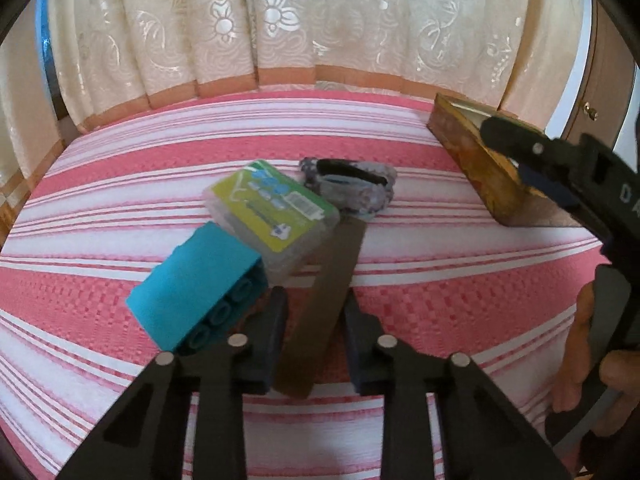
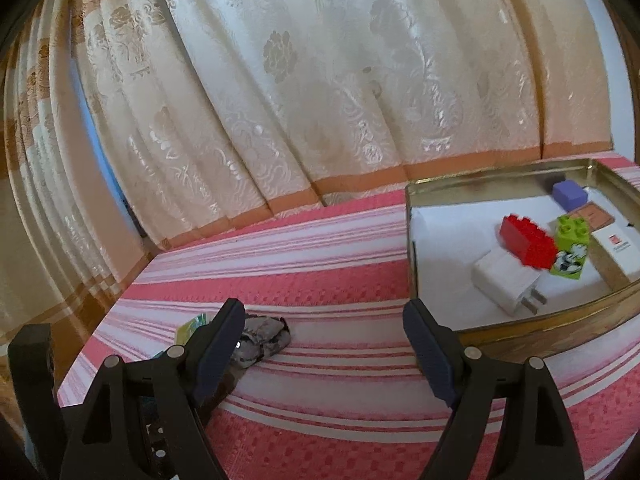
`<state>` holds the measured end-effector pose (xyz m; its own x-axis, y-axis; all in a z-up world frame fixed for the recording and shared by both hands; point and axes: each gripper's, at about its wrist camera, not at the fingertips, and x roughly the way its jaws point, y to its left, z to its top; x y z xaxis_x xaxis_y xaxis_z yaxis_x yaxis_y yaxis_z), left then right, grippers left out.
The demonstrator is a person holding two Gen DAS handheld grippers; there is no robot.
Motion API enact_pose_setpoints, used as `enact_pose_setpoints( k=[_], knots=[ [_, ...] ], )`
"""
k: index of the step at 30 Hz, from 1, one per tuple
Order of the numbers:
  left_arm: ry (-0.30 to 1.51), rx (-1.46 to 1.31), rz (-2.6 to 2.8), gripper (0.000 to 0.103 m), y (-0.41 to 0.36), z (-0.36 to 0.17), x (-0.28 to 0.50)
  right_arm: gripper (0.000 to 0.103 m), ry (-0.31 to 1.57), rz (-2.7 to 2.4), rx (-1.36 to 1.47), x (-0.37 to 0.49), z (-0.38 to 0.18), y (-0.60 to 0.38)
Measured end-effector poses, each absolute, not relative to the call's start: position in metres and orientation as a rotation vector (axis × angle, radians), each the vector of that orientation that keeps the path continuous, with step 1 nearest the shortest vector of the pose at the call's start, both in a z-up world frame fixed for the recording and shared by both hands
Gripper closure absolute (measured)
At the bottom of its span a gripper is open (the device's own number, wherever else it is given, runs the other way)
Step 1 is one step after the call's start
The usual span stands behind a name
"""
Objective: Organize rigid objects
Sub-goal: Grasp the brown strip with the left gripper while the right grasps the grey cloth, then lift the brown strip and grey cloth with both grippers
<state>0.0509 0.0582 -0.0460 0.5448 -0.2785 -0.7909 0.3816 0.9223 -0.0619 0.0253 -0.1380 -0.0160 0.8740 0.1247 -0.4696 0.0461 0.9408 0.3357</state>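
In the left wrist view a flat brown strip (image 1: 320,312) lies on the pink striped cloth (image 1: 440,280), its near end between the fingers of my left gripper (image 1: 314,320), which is open around it. A blue toy brick (image 1: 200,284), a clear plastic case with a green label (image 1: 272,212) and a grey crumpled bundle (image 1: 352,188) lie just beyond. My right gripper (image 2: 324,348) is open and empty, hovering beside the gold tin box (image 2: 412,264); it also shows in the left wrist view (image 1: 532,160). The tin holds a red brick (image 2: 528,240), a green brick (image 2: 570,248), a white charger (image 2: 506,280), a purple block (image 2: 568,194).
Cream patterned curtains (image 2: 320,80) hang along the far edge of the cloth-covered surface. The tin (image 1: 472,156) stands at the right. A white card box (image 2: 616,244) and a brown card (image 2: 588,216) also lie in the tin. A wooden door (image 1: 600,80) stands far right.
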Motion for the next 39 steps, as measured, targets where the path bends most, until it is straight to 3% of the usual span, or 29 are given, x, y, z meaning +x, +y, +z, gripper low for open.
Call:
enact_pose_setpoints(
  k=[2, 17, 25, 39],
  knots=[
    [0.916, 0.109, -0.418, 0.090, 0.059, -0.046, 0.050, 0.020, 0.540, 0.065, 0.342, 0.031, -0.019, -0.136],
    [0.762, -0.148, -0.363, 0.090, 0.103, -0.025, 0.034, 0.020, 0.730, 0.298, 0.086, 0.093, -0.031, -0.076],
    [0.816, -0.166, -0.359, 0.090, 0.106, -0.031, 0.042, 0.033, 0.862, 0.355, 0.021, 0.119, -0.049, -0.055],
    [0.918, -0.142, -0.305, 0.087, 0.091, -0.048, 0.054, 0.037, 0.850, 0.349, 0.028, 0.103, -0.047, -0.064]
  ],
)
